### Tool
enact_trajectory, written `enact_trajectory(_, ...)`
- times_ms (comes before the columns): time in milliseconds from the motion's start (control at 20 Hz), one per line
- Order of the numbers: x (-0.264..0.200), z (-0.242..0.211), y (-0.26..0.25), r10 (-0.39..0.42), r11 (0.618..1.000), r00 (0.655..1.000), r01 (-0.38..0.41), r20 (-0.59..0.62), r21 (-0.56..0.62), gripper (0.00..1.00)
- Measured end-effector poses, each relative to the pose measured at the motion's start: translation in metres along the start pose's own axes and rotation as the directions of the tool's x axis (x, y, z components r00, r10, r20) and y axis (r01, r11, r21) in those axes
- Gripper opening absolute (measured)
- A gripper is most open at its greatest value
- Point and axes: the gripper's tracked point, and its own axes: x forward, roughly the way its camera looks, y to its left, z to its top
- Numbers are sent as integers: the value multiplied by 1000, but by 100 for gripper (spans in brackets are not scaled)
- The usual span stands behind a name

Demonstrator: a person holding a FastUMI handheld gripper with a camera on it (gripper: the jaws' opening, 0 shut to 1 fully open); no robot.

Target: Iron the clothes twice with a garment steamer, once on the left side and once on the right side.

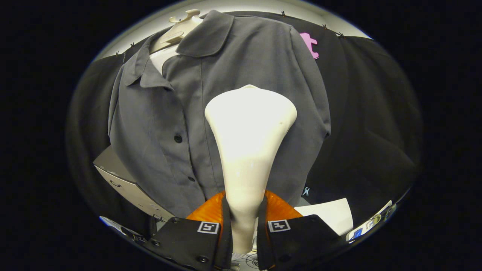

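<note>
Claw [244, 229]: clenched on the steamer, one finger pressed to each side of its narrow neck, so the head stands out rigid and straight ahead.
Steamer [248, 150]: cream, upright between the fingers, widening to a broad head beyond them; the head lies over the shirt's front, on the side right of the button line. Whether it touches the cloth I cannot tell.
Orange part [205, 214]: ribbed, showing behind both fingers at the neck's base; what it is stays unclear.
Shirt [150, 124]: grey, collared, buttoned, hung facing the claw just beyond the steamer head, which puts its front panels flat to the head. Two dark buttons show left of the steamer.
Hanger form [177, 28]: pale, rising out of the open collar above and left of the head; it keeps the shoulders spread.
Step, as I judge it: a pass on the panel right of the buttons, head near mid-chest; the panel left of the buttons is the other pass.
In the way: the raised placket and buttons just left of the head could catch its edge if it drifts across.
Cabinet [120, 180]: grey, with a drawer handle, low and left behind the shirt's hem.
Paper [331, 212]: white sheet, low and right, beyond the right finger, clear of the steamer.
</note>
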Motion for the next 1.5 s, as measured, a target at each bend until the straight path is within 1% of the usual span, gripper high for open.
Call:
enact_trajectory(150,13,-25,3,27,999,999,-26,-33,22,33)
enact_trajectory(400,28,-64,-8,25,999,997,-23,-79,32,33)
enact_trajectory(550,34,-94,-10,38,998,993,-33,-115,46,33)
enact_trajectory(600,42,-112,-19,47,998,991,-42,-124,46,34)
enact_trajectory(650,41,-114,-11,54,998,989,-48,-136,48,33)
enact_trajectory(950,64,-187,-27,65,996,968,-49,-240,69,34)
enact_trajectory(1200,76,-243,-35,73,995,944,-49,-322,82,34)
enact_trajectory(1400,82,-276,-37,105,992,923,-74,-369,98,34)
enact_trajectory(1500,84,-289,-40,107,992,915,-72,-390,104,34)
